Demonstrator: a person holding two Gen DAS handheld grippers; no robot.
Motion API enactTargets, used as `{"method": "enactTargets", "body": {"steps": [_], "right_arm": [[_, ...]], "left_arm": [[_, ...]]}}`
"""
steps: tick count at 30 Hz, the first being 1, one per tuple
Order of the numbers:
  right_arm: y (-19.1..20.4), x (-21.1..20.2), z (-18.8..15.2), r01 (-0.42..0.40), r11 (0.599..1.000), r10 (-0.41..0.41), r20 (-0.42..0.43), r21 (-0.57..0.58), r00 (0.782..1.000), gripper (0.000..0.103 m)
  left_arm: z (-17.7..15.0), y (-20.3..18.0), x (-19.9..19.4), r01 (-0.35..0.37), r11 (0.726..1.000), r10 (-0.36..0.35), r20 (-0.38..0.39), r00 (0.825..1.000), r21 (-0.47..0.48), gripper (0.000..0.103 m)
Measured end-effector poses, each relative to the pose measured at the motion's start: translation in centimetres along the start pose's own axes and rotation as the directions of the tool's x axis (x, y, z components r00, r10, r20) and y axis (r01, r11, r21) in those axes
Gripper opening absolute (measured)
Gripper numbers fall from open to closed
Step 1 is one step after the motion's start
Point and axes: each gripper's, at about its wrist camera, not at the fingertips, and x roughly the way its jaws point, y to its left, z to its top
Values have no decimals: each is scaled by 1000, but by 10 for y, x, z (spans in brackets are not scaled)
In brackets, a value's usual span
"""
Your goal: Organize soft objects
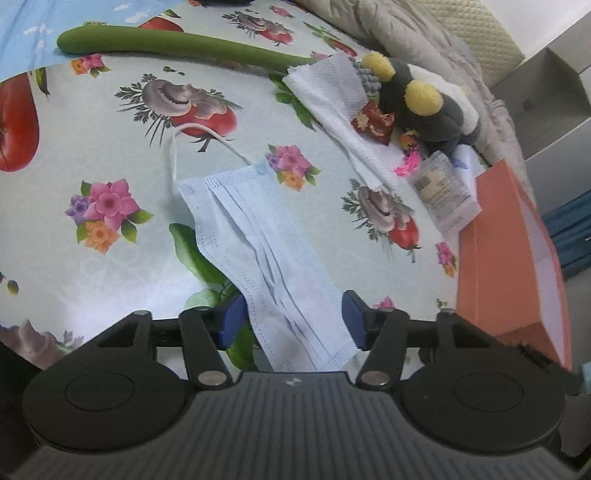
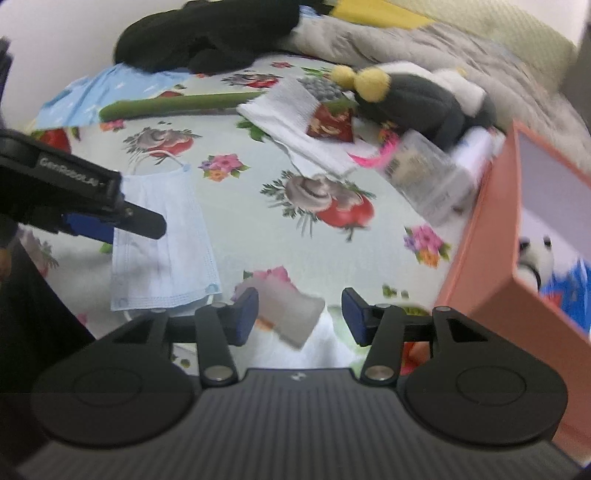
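Observation:
A light blue face mask (image 1: pixel 258 240) lies flat on the flowered tablecloth (image 1: pixel 92 129). Its near end sits between the blue pads of my left gripper (image 1: pixel 293 317), which is open and not pressing on it. In the right wrist view the mask (image 2: pixel 166 236) lies at the left, with the left gripper (image 2: pixel 122 225) over its edge. My right gripper (image 2: pixel 299 314) is open just right of the mask. Only a blurred grey patch shows between its pads, and I cannot tell whether that is print or an object.
An orange box (image 1: pixel 506 258) stands at the right, with a white plush (image 2: pixel 535 254) inside. Behind lie a dark grey plush with yellow pom-poms (image 1: pixel 424 107), a white cloth (image 1: pixel 332 96), a clear packet (image 1: pixel 443 192), a long green plush (image 1: pixel 177 46), a black garment (image 2: pixel 207 33) and a grey quilt (image 1: pixel 424 33).

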Motion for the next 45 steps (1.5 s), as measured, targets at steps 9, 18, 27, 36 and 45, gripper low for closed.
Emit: {"method": "enactTargets", "body": {"steps": [9,18,27,36,45], "right_arm": [[12,31,6,-39,985,30,-53,-169,998,52],[5,31,8,-68,988,56,-86,-142,995,23],[0,35,31,-48,997,46,-29,-59,999,4],[-10,31,15,-98,992,92,-72,-76,993,53],[0,37,2,-187,980,178,-123,-66,976,21]], "left_arm": [[-6,-7,15,-77,997,77,-6,997,12,69],[-5,-14,21,-83,996,83,-1,997,35,69],[0,-8,21,-59,998,59,1,998,14,69],[2,-3,20,-45,999,45,-6,999,1,69],[6,2,20,-36,999,36,-7,999,-18,69]]}}
